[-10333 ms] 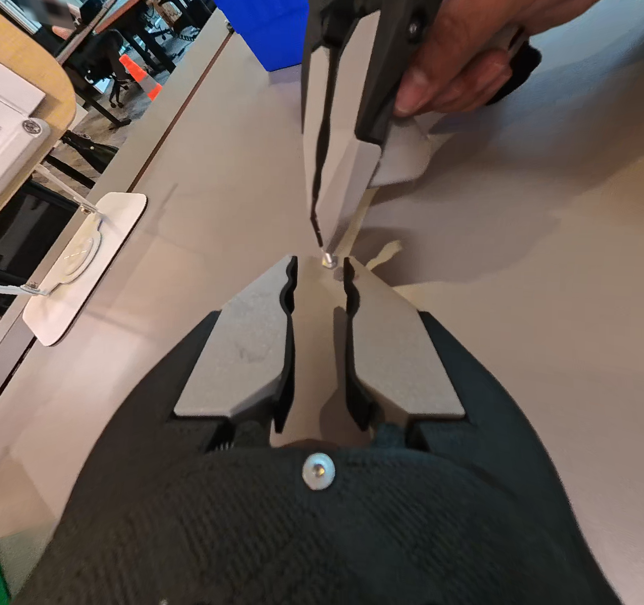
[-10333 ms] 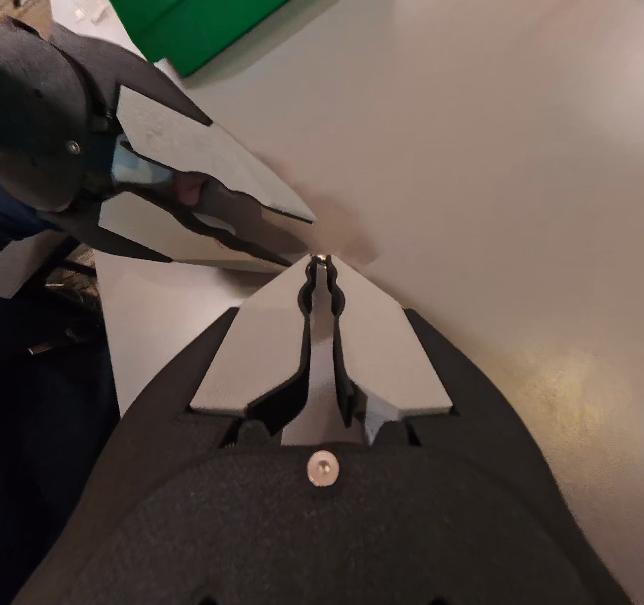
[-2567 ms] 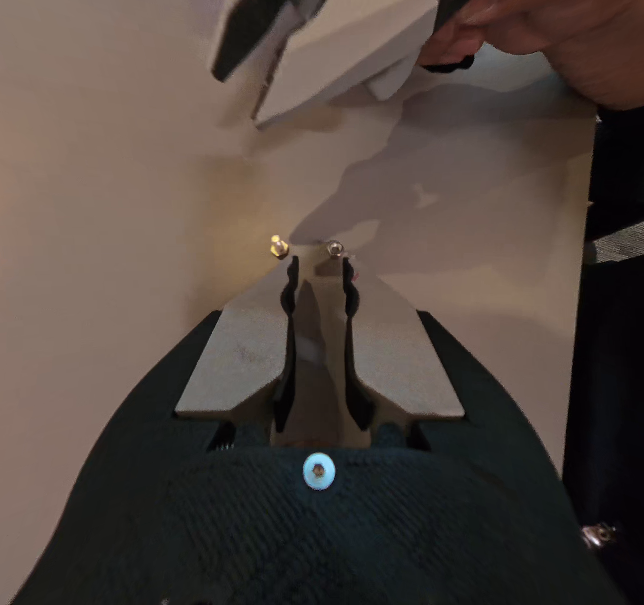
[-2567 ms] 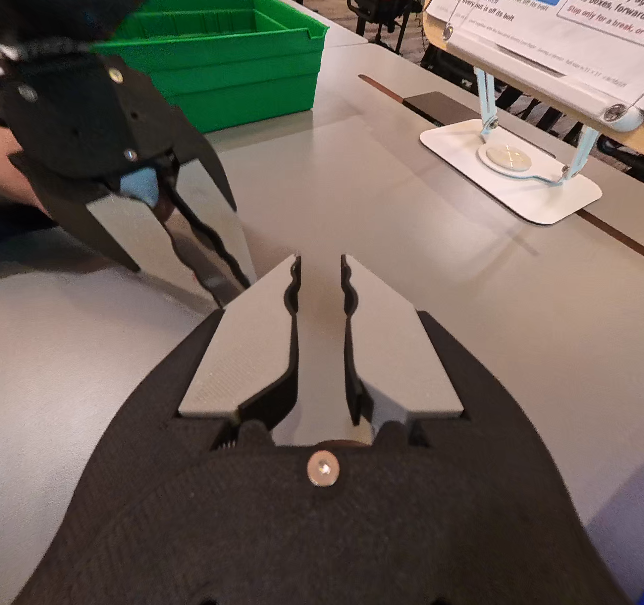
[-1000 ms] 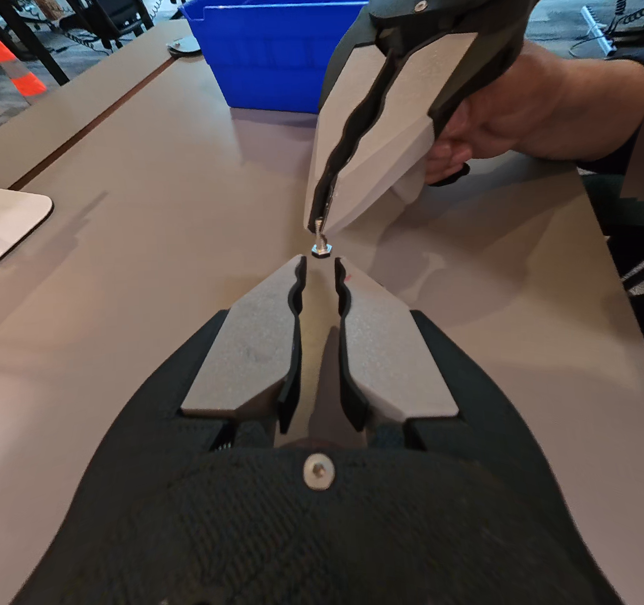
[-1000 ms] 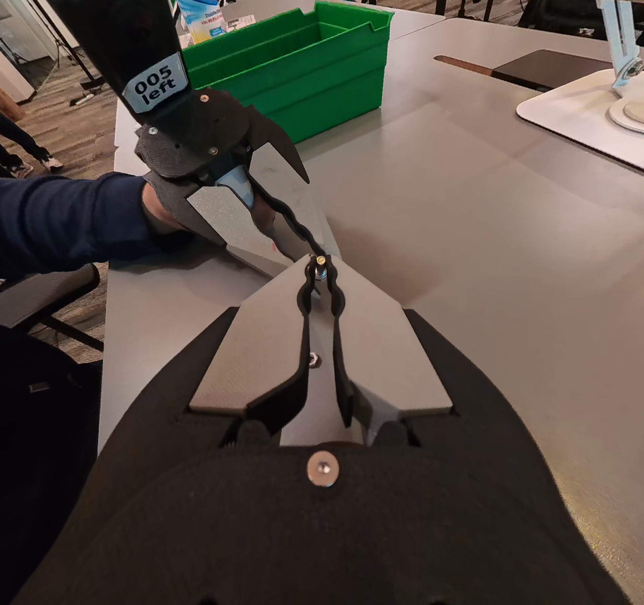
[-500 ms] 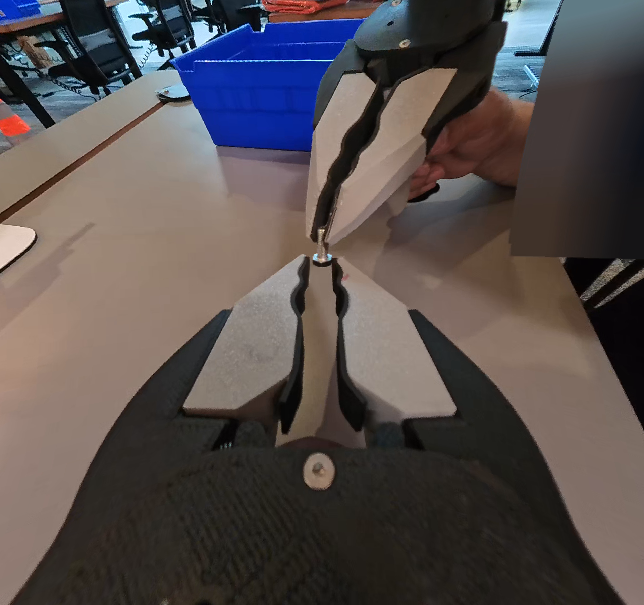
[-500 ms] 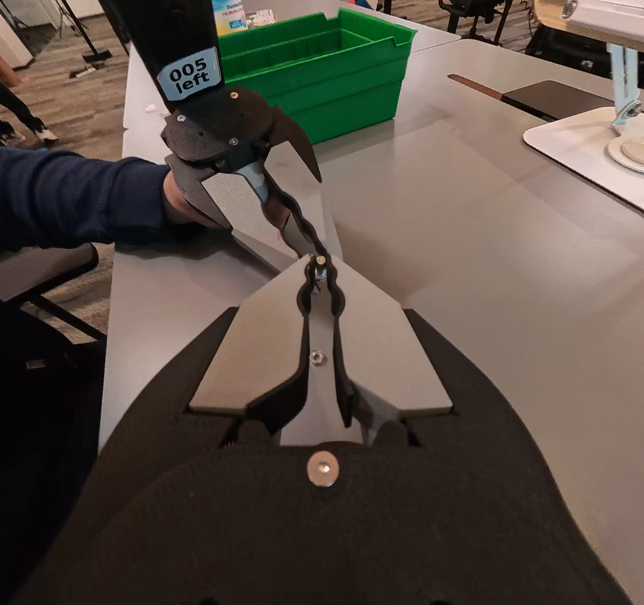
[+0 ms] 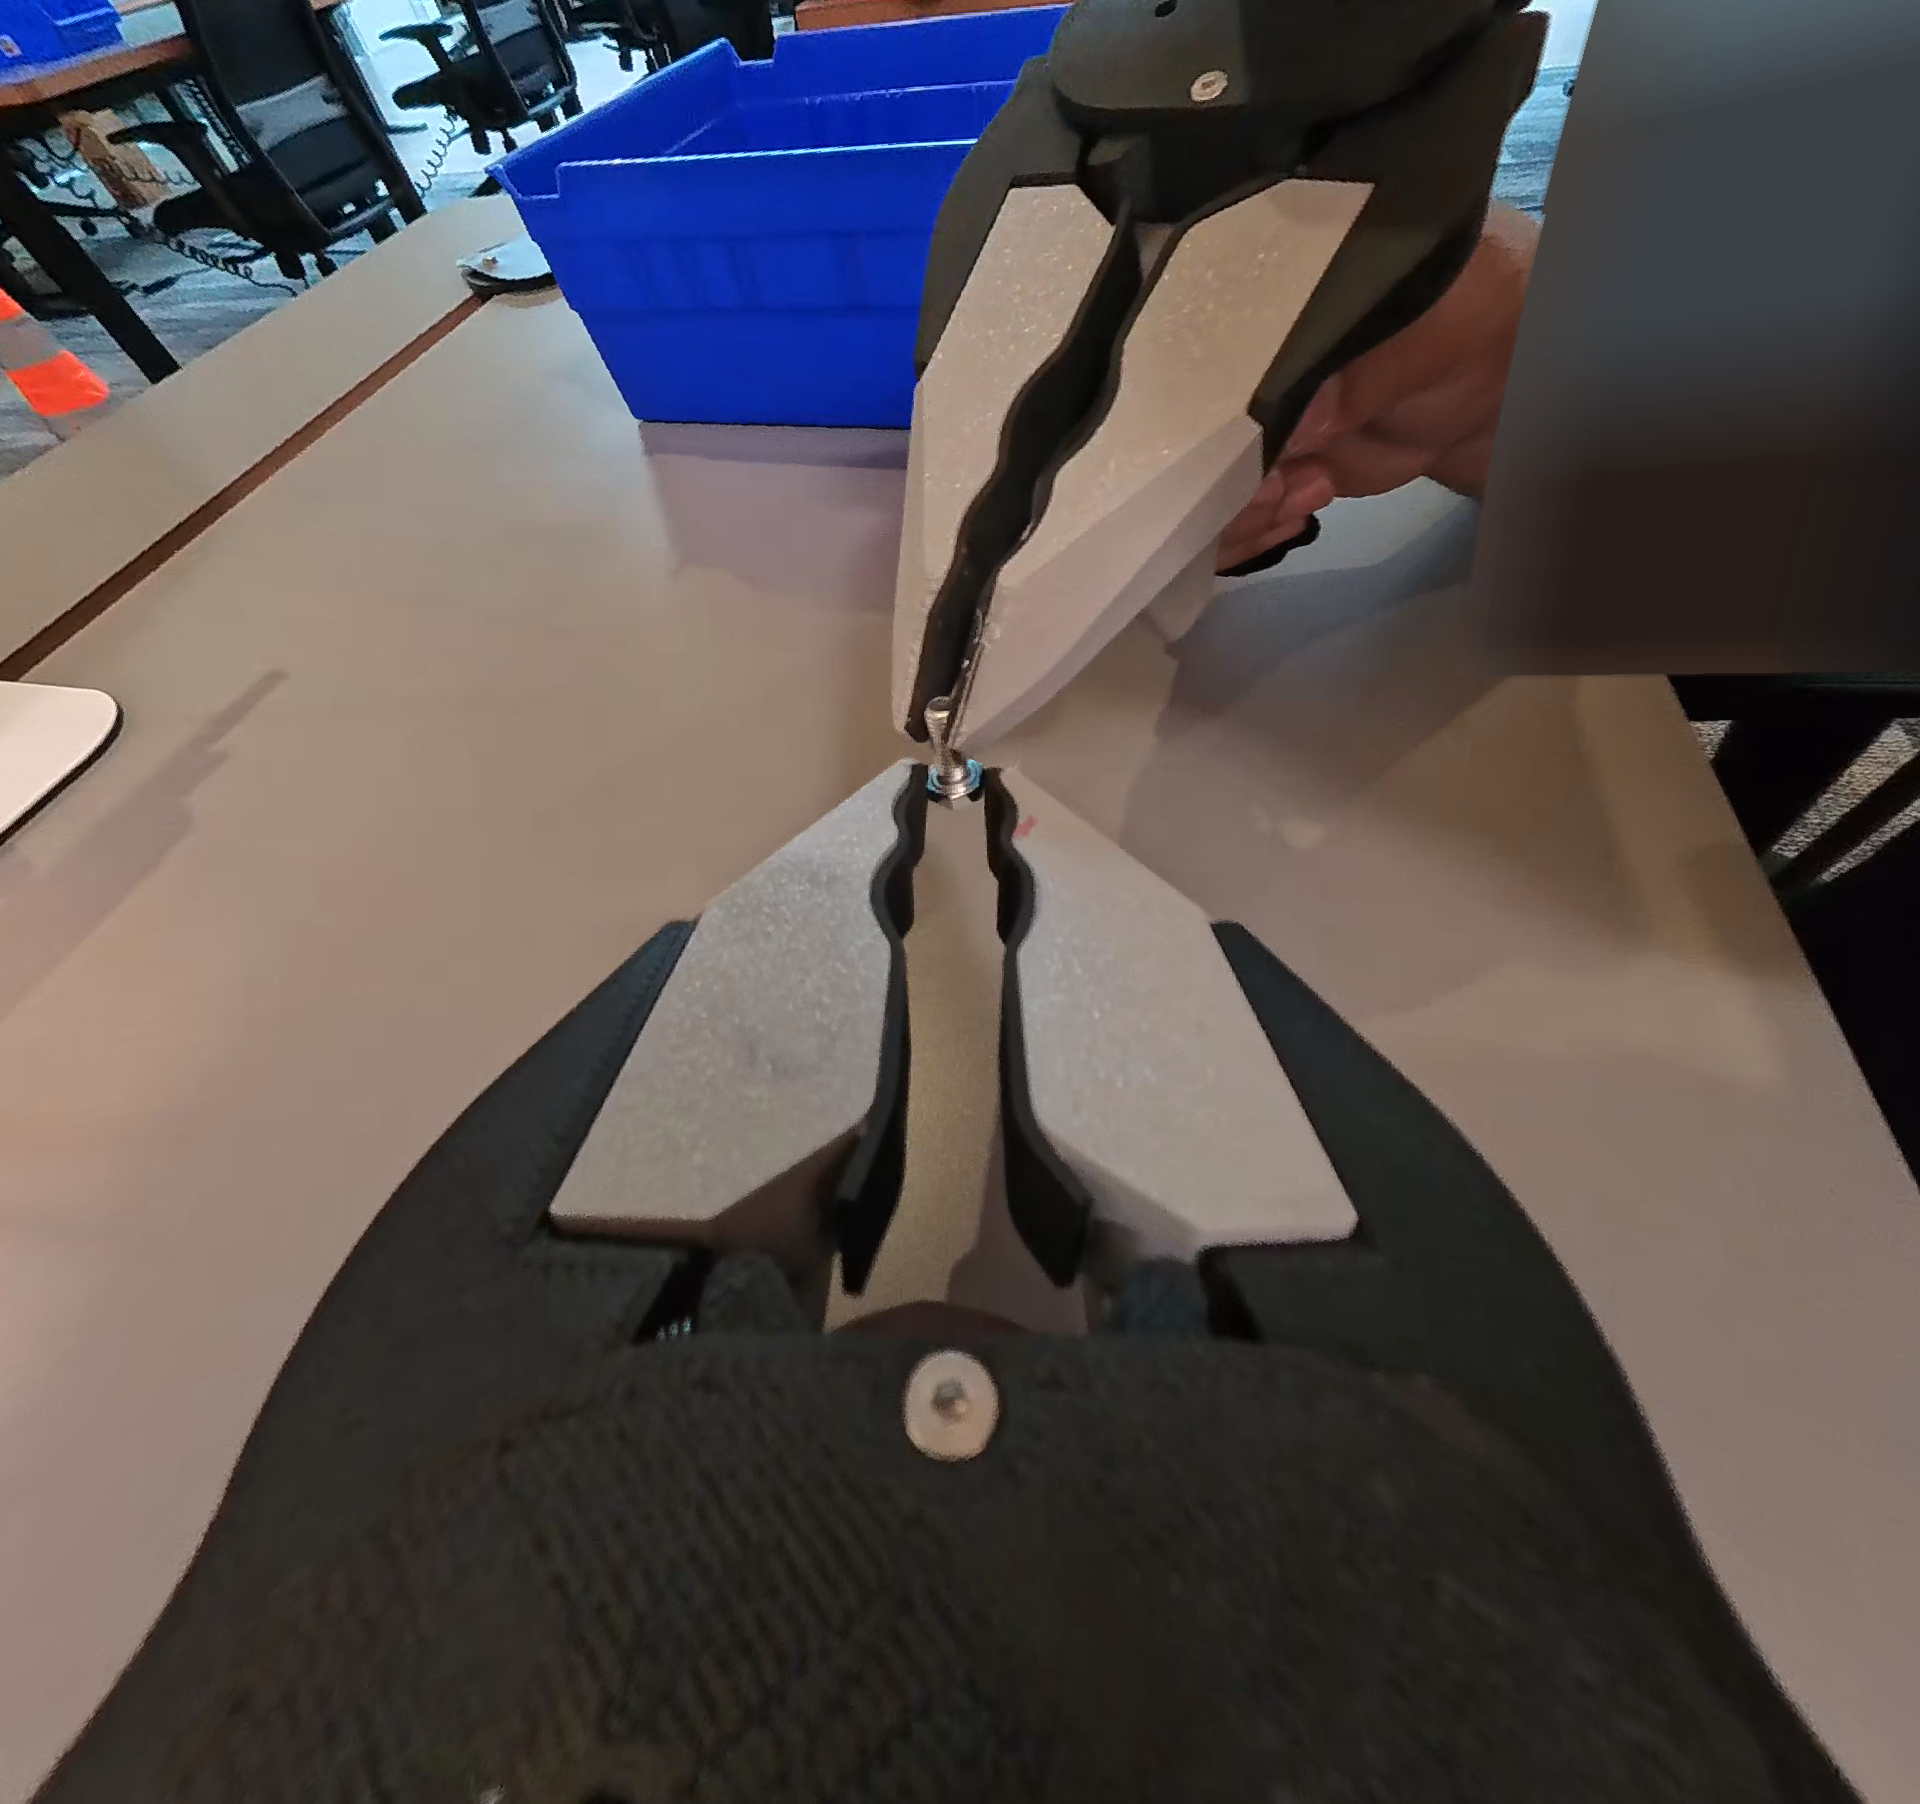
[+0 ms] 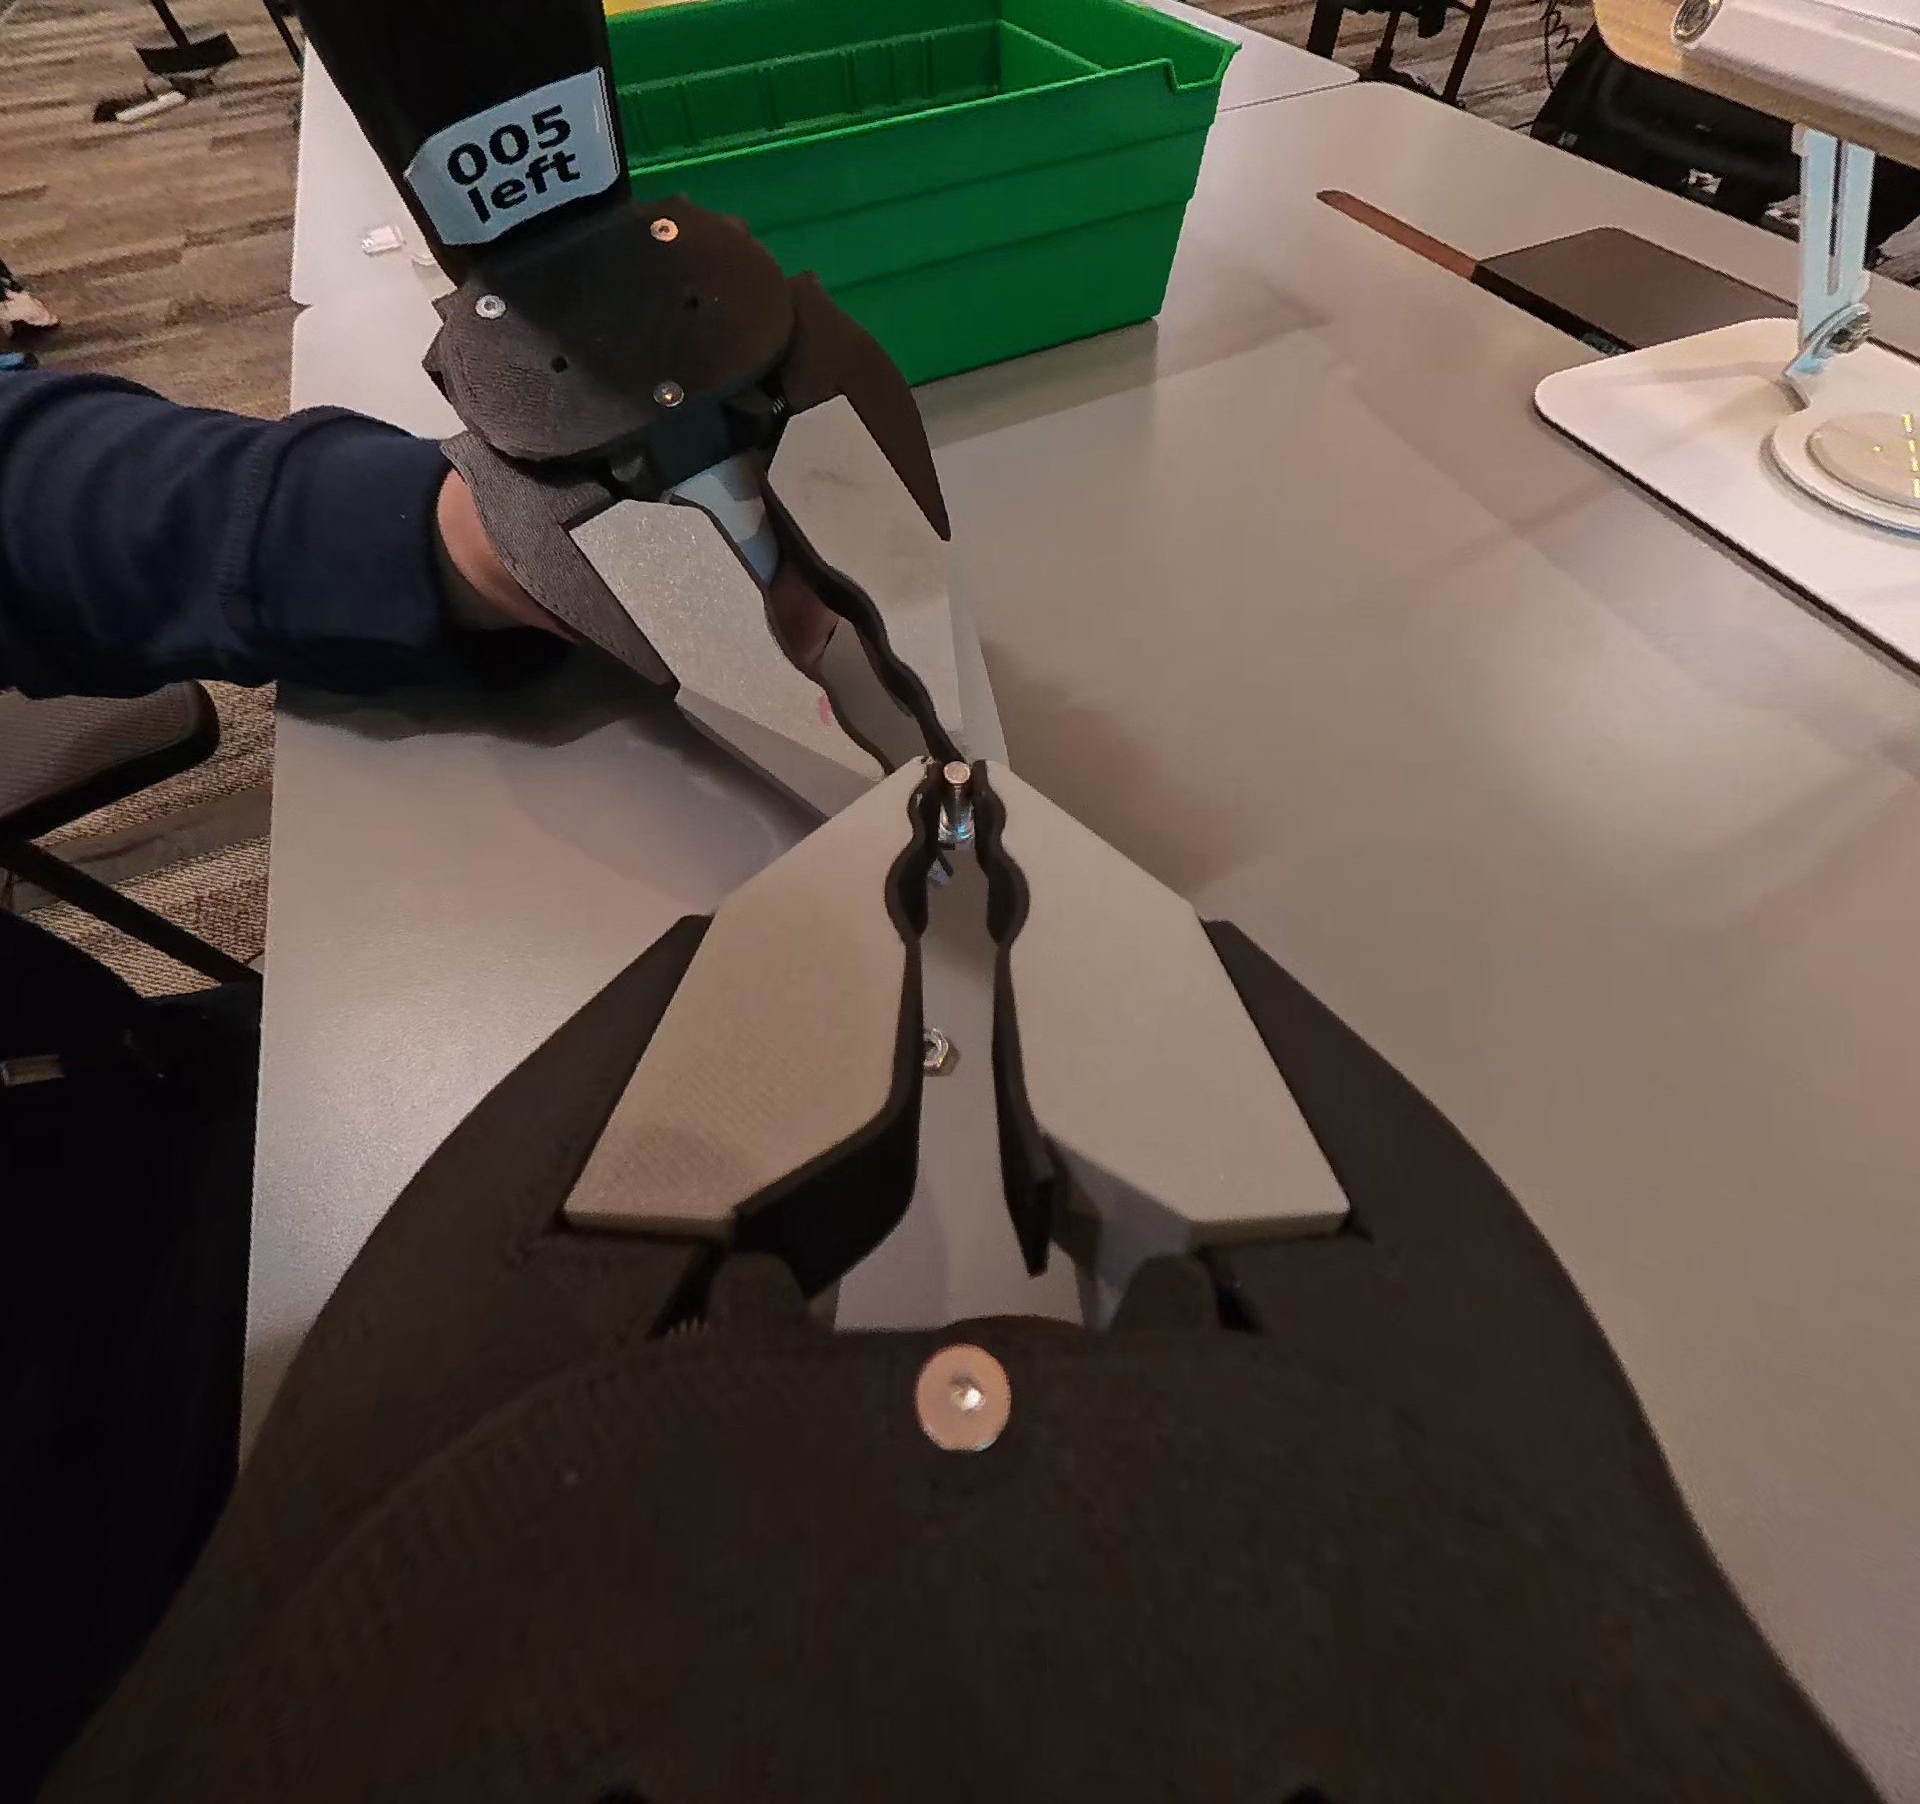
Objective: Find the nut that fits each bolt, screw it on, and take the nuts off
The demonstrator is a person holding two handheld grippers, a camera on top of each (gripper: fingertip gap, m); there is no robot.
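Observation:
My right gripper [image 10: 954, 780] is shut on a small steel bolt [image 10: 954, 804] and holds it above the grey table [image 10: 1351, 715]. In the left wrist view the right gripper [image 9: 940, 715] comes down from above, and the bolt [image 9: 940, 734] sticks out below its tips. A hex nut [image 9: 958, 780] sits on the bolt's lower end. My left gripper [image 9: 956, 790] has its fingertips closed against both sides of this nut; it also shows in the right wrist view [image 10: 930, 752], coming in from the upper left. A second, loose nut [image 10: 937, 1050] lies on the table under my right gripper.
A blue bin [image 9: 769, 279] stands at the back of the table in the left wrist view. A green bin [image 10: 935, 196] stands behind the left gripper. A white stand base [image 10: 1714, 466] and a dark pad [image 10: 1621, 289] lie at the right. A white pad [image 9: 42, 746] lies at the left edge. My two grippers' fingertips are within a few centimetres of each other. Both grippers' tips are roughly 35 centimetres from the white stand base [image 10: 1714, 466].
My left gripper has moved forward and its fingers have closed in on the nut. The right gripper still holds the bolt and stands more upright.

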